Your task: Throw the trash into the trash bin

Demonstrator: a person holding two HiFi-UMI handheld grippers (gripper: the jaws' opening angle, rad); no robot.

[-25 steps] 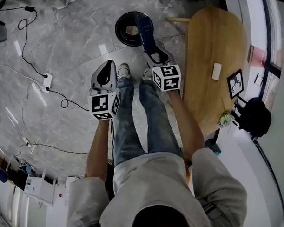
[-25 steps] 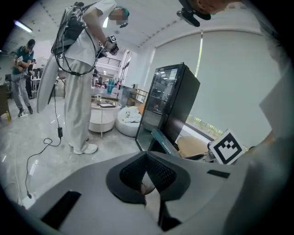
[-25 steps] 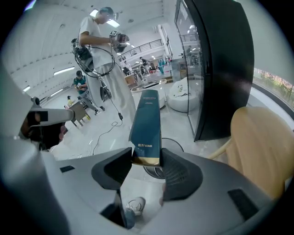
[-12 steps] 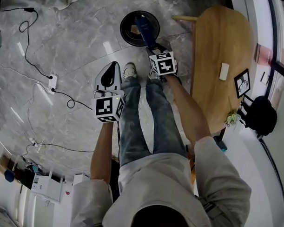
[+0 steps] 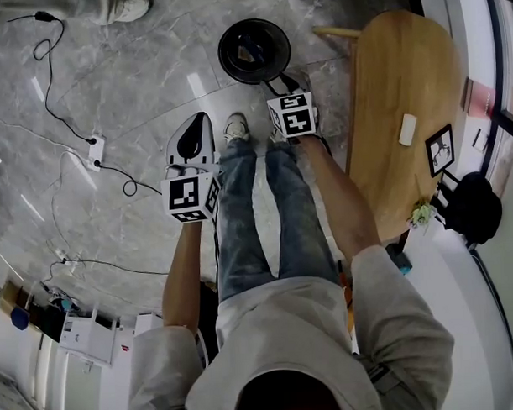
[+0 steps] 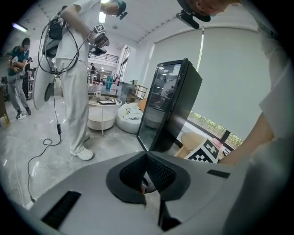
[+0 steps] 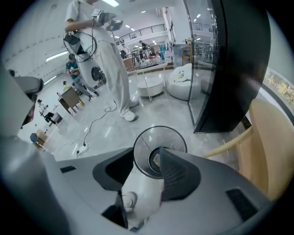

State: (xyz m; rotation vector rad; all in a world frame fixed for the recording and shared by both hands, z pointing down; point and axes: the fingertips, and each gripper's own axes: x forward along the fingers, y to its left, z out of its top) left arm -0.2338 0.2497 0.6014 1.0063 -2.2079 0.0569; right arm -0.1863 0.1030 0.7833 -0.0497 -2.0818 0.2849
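- Head view: a small pale scrap of trash lies inside the round black trash bin. The right gripper hangs just beside the bin's rim, and the left gripper is well apart from the bin.
- Left gripper view: the jaws are closed tip to tip and hold nothing. Best kept away from the bin.
- Right gripper view: the jaws are apart and empty above the bin's mouth, having just been closing a little. Lift clear without knocking the rim.

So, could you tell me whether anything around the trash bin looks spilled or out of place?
Nothing stands out. The trash bin stands upright on the floor, with the trash lying inside it and none visible around it. Only the black cables trail loosely across the floor.
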